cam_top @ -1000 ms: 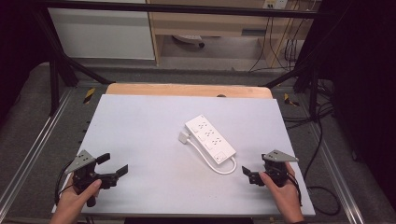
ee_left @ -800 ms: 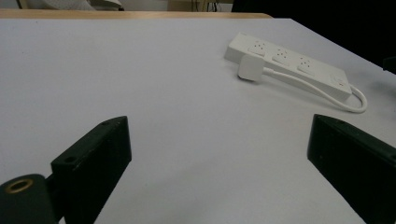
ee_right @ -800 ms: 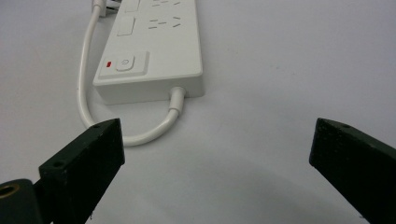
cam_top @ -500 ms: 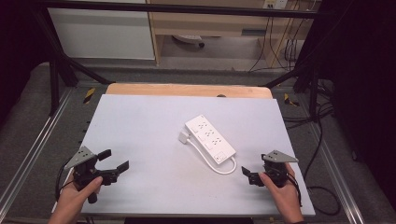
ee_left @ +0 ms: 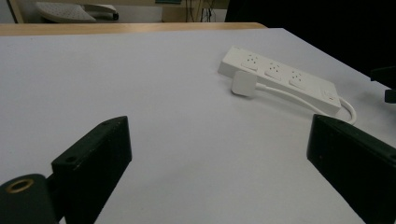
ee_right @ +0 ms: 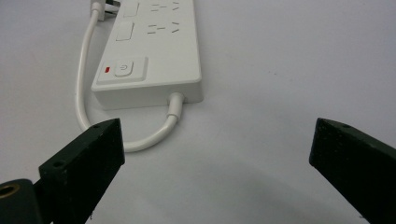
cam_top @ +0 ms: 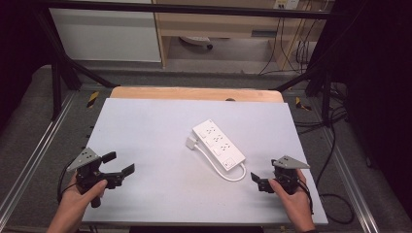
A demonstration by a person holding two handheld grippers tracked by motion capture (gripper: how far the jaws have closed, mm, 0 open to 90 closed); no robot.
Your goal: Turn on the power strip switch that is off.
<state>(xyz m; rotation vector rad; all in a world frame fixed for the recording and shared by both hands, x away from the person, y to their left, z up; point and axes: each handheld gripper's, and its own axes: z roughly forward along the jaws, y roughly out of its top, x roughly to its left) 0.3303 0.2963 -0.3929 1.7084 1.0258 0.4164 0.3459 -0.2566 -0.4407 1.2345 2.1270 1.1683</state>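
White pwr strip (cam_top: 219,146) w/ red light, black jaws, pale grey table (cam_top: 145,126)

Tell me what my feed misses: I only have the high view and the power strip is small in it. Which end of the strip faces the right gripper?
Observer: The switch end. In the right gripper view the power strip shows its power button nearest the open right gripper.
Operator: Is anything lit on it?
Observer: A small red mark sits just left of the button; I cannot tell whether it glows.
Operator: Where does the cable go?
Observer: The white cable leaves that end, loops and runs back along the strip's side to the plug, which lies on the table beside the strip's far end.
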